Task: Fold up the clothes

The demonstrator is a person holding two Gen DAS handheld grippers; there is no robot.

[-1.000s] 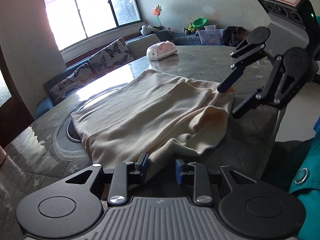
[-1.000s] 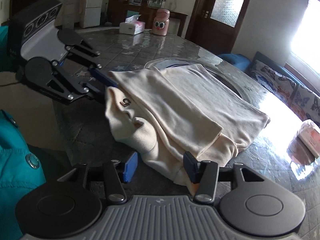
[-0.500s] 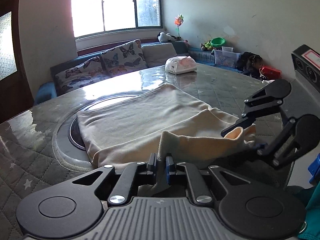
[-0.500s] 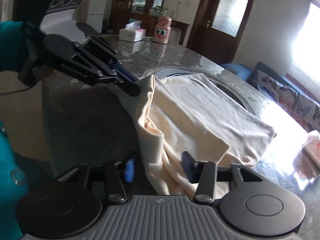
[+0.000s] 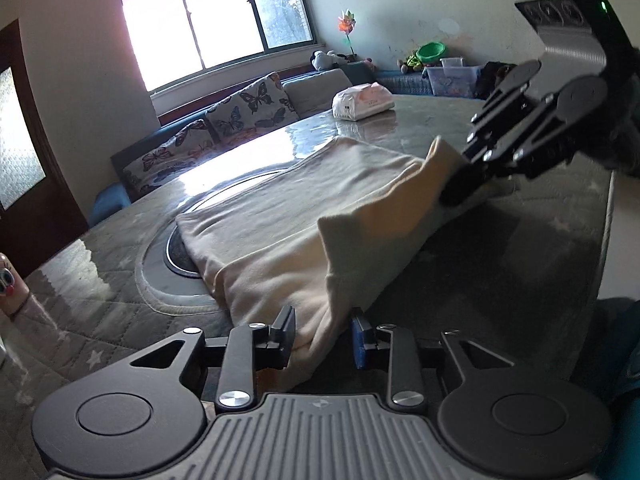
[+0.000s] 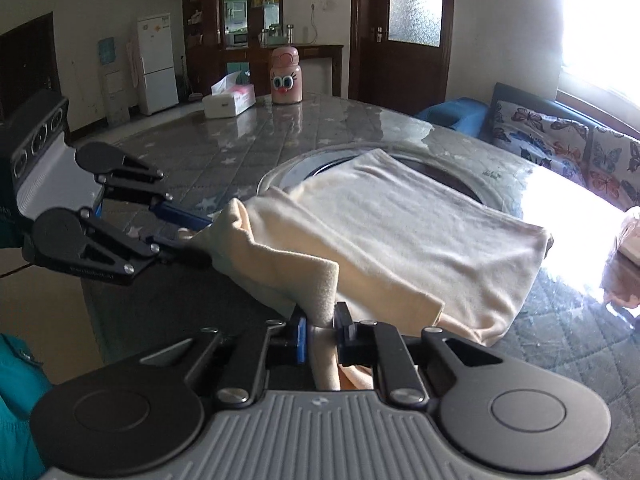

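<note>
Cream cotton is most of what we've got here: the garment [image 5: 320, 216] lies folded on the grey quilted worktop [image 6: 280, 136], partly over the round inset [image 5: 168, 264] in the middle. The far part lies flat, the near edge is lifted and bunched up between our two grippers.

Next biggest, the sofa [image 5: 240, 120] with butterfly cushions runs under the window past the worktop. In the other direction we see a white fridge [image 6: 157, 64] against the wall and a dark wooden door.

On to our tools. The right gripper [image 6: 321, 334] has its jaws closing on a fold at the near edge, and the cloth is pinched tight between the pads, standing up in a little peak above them. From the left camera it comes in from the upper right, with the cloth draped off its tips. The left gripper [image 5: 323, 334] has its jaws opening; a hanging corner of the garment sits between them, against the left pad but clear of the blue right one, so no real grip.

Small stuff on the worktop, all well apart from the garment: a wipes pack [image 5: 362, 101] at the window end, a tissue box [image 6: 229, 100], and a pink cartoon-eyed bottle [image 6: 286, 76] just beside it.
</note>
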